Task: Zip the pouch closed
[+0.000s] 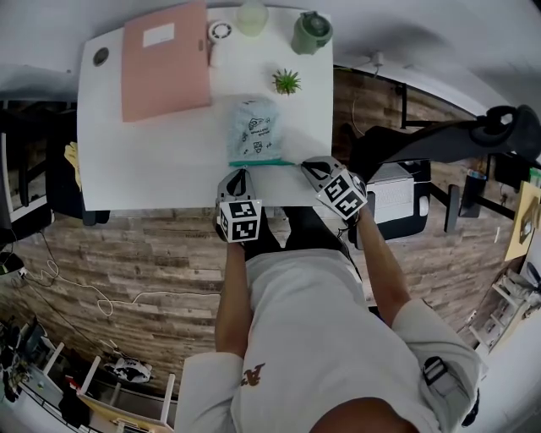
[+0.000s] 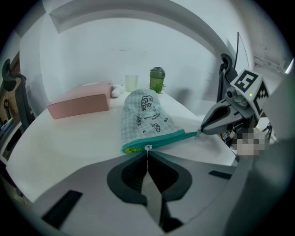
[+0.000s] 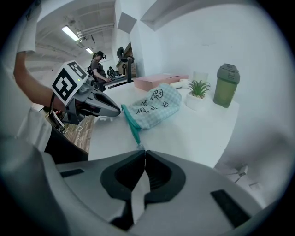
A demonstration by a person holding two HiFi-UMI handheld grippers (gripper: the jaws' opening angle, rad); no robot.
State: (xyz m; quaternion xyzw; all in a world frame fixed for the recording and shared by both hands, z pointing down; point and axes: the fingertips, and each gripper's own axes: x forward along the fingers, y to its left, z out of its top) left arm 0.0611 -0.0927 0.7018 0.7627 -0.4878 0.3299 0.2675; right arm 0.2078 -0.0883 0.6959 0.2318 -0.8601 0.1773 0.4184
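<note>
A white table [image 1: 144, 161] bears a pink box [image 1: 165, 61], cup [image 1: 251, 19], green bottle [image 1: 311, 32], plant [image 1: 286, 81], pouch [image 1: 254, 128].

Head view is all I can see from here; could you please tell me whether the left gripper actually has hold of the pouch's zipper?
Observer: Yes. In the left gripper view, the left gripper is shut on the small metal zipper pull of the pouch.
Operator: Thank you. And the other hand?
Observer: The right gripper view shows the right gripper shut on the end of the teal zipper tail, which runs straight back to the pouch.
Operator: Is it fully closed?
Observer: Apparently not: a yellow strip shows at the opening just beyond the pull.
</note>
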